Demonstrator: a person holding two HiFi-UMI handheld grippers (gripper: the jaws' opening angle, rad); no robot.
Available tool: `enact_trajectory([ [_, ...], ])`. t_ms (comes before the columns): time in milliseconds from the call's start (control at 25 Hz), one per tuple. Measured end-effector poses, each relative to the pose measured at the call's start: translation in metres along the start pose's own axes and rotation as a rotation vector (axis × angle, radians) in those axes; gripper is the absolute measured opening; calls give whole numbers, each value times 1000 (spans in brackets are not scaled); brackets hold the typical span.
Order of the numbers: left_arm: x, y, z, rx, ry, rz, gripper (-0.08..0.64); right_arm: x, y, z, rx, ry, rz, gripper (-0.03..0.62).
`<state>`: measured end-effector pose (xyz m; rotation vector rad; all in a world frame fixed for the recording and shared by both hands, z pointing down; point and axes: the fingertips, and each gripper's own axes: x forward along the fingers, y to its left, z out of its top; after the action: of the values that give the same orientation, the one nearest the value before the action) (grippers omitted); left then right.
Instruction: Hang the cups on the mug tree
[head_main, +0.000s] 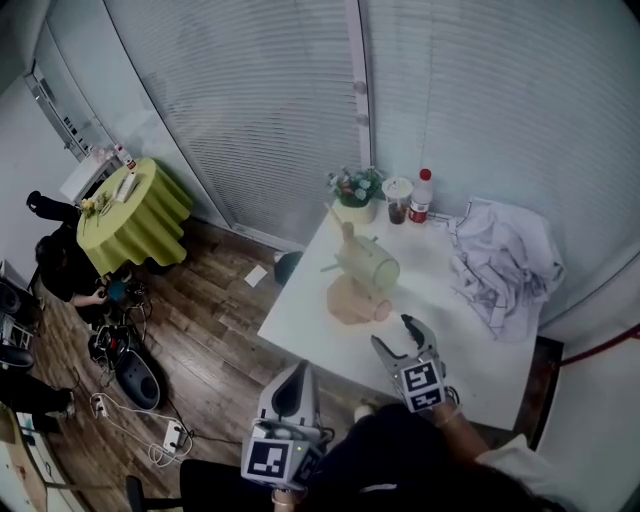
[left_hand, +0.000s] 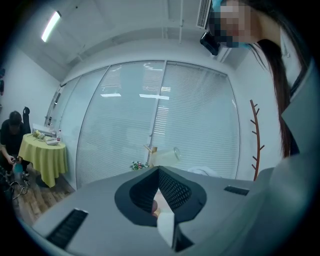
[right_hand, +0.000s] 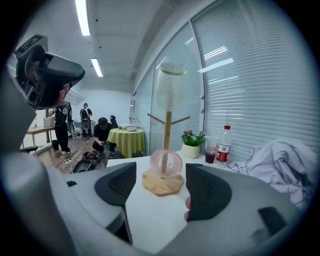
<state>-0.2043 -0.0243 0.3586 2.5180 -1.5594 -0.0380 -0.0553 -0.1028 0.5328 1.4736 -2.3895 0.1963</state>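
Found right gripper (head_main: 397, 338) low-ctr in head view, over near part of white table (head_main: 310, 310), jaws spread wide w/ nothing btwn them. Saw, in right gripper view, pink cup (right_hand: 166, 163) framed in the gap btwn the jaws but beyond their tips, not touching either one. Noted pink cup lying on its side on the wooden base of mug tree (right_hand: 167, 132), round end toward camera, right against the pole. Spotted green cup (right_hand: 169, 87) up at top of the tree, above the two side pegs, well apart from both grippers.

Found left gripper (head_main: 290, 385) at bottom of head view, left of ctr, off the table edge and over wood floor. Read its jaws in left gripper view as pressed together, empty. Made out the tree there only small and distant, just above the jaw tips at mid-frame.

Logged along the table's far edge: potted plant (head_main: 355, 190), drink cup (head_main: 398, 198), red-capped bottle (head_main: 421, 197). Saw white garment (head_main: 505, 260) crumpled on the table's right side. Noted round table w/ green cloth (head_main: 140, 215) at upper left of head view, person (head_main: 65, 270) crouched beside it.
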Motion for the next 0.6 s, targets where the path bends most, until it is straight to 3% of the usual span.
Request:
enact_trajectory([
  [160,-6,-2,-10,-7,34,10,0,-12,0,10,-6,-18,-5,298],
  [400,-6,-19,-4,-39,-41,9,0,-31,2,18,-15,-42,23,267],
  [600,-10,-42,-6,-42,-34,17,0,-53,1,22,-26,-55,53,252],
])
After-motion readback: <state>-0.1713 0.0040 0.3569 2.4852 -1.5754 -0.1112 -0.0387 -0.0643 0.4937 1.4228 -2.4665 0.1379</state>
